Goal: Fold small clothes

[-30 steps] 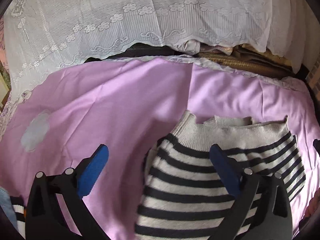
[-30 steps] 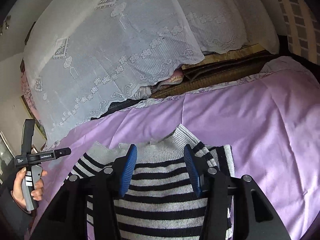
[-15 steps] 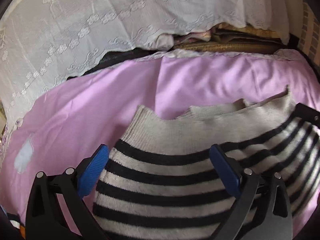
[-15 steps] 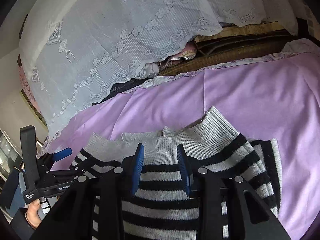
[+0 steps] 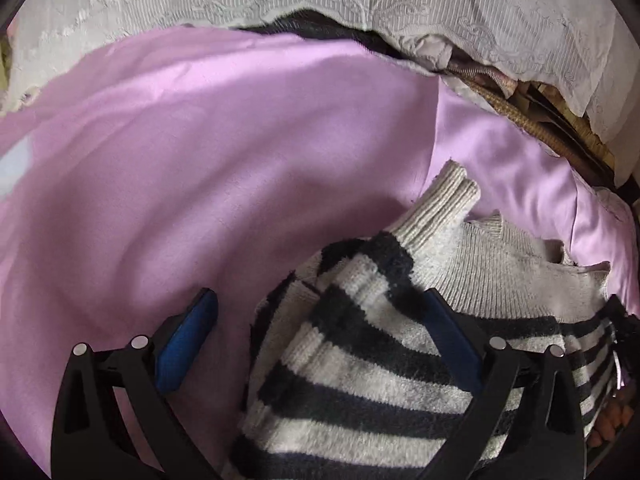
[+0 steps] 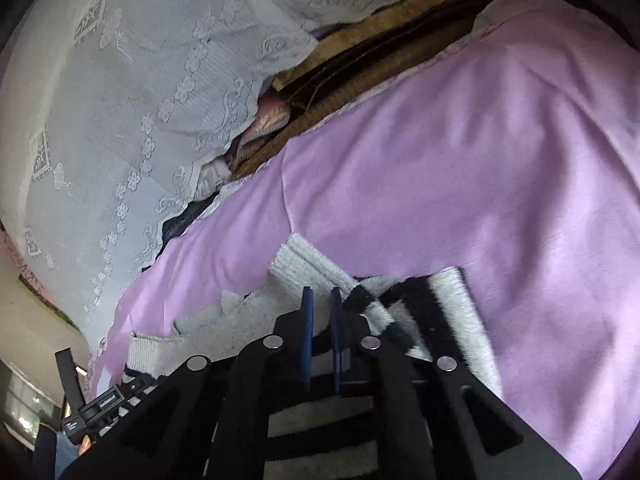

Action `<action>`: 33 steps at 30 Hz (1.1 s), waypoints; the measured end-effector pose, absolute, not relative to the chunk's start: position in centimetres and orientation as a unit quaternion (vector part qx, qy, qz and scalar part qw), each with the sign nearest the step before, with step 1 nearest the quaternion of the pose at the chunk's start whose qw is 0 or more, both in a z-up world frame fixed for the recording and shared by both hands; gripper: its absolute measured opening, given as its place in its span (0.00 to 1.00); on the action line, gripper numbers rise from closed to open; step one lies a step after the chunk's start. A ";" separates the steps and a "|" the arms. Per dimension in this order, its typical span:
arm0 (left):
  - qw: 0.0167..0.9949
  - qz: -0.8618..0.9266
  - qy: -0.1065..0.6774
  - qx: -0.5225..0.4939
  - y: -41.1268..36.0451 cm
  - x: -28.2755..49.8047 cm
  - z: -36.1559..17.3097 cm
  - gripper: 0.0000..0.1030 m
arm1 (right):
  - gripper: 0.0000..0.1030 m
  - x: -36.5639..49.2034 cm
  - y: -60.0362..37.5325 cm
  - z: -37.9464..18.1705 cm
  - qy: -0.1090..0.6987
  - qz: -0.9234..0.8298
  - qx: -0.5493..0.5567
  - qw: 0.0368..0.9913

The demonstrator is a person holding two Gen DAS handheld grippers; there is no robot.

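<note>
The striped sweater (image 5: 372, 364) lies on the purple sheet (image 5: 200, 184) of a bed, with its grey collar toward the white lace cloth (image 6: 132, 92) at the back. The step in hand looks like taking hold of the top part to begin a fold: the right claw (image 6: 320, 340) is closing at the collar with its blue pads almost together and knit between them, while the left claw (image 5: 320, 340) stands wide apart at the sweater's left edge, one pad on the stripes, the other over bare sheet. Next, the left claw probably needs to pinch its edge too, so both can lift together.
</note>
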State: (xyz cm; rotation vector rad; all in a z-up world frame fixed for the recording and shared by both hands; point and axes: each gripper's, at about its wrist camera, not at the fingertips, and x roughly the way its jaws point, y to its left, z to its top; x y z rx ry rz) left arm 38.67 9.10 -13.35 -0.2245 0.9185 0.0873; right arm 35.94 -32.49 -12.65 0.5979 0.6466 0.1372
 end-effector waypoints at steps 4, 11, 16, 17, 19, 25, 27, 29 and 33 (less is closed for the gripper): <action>0.920 0.019 0.388 -0.056 6.7 34.6 -11.0 0.95 | 0.18 33.3 -32.4 -11.0 0.290 0.081 0.252 0.920; 0.923 0.023 0.369 0.104 0.7 30.6 -13.7 0.96 | 0.46 30.6 -24.9 -11.1 0.336 0.145 0.124 0.922; 0.918 0.013 0.394 0.033 3.4 31.1 -13.9 0.96 | 0.51 30.6 -22.0 -12.4 0.372 0.115 0.020 0.921; 0.918 0.016 0.396 0.017 4.0 31.1 -14.0 0.96 | 0.50 30.3 -22.4 -12.4 0.369 0.112 0.027 0.922; 0.920 0.016 0.391 -0.024 5.5 30.2 -13.8 0.96 | 0.50 29.2 -23.7 -11.8 0.353 0.102 0.054 0.929; 0.913 0.069 0.402 -0.030 8.4 30.4 -14.3 0.96 | 0.59 26.5 -23.0 -11.8 0.353 0.106 0.018 0.930; 0.898 0.038 0.427 -0.098 10.5 31.1 -15.3 0.96 | 0.61 26.8 -22.3 -12.6 0.366 0.103 0.001 0.925; 0.894 0.036 0.427 -0.129 11.4 30.9 -15.1 0.96 | 0.63 27.0 -22.5 -12.5 0.367 0.109 0.010 0.924; 0.917 0.061 0.389 -0.059 8.8 30.8 -12.2 0.95 | 0.68 27.0 -22.4 -12.7 0.368 0.116 0.020 0.922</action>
